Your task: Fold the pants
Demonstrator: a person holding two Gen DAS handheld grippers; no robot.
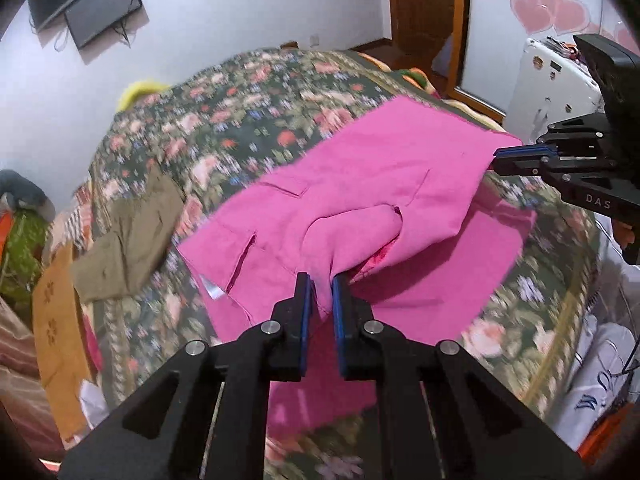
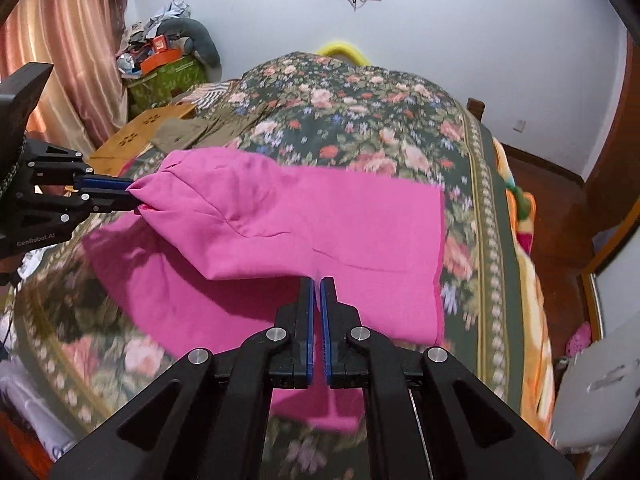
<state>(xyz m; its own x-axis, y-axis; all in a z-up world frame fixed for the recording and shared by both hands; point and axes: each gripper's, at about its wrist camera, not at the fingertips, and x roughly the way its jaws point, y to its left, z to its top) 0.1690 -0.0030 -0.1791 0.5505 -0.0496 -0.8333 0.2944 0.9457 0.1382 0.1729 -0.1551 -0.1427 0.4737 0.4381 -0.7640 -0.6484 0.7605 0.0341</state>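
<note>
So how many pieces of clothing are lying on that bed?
2 that I can make out: the pink pants mid-bed, lifted by both grippers, and an olive-brown garment near the bed's edge. Others may be hidden.

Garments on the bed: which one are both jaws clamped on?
The bright pink cotton pants, lifted at two corners; the olive-brown garment lies untouched near the bed's edge.

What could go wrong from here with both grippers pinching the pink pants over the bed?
1. The left gripper holds a thick bunch of the pink pants; layers could slip out unevenly, and the fold would land crooked.
2. The right gripper pinches only a thin edge, so a tug might free it.
3. The lifted part sags between the grips and may crease or drag the layer lying on the floral bedspread.
</note>
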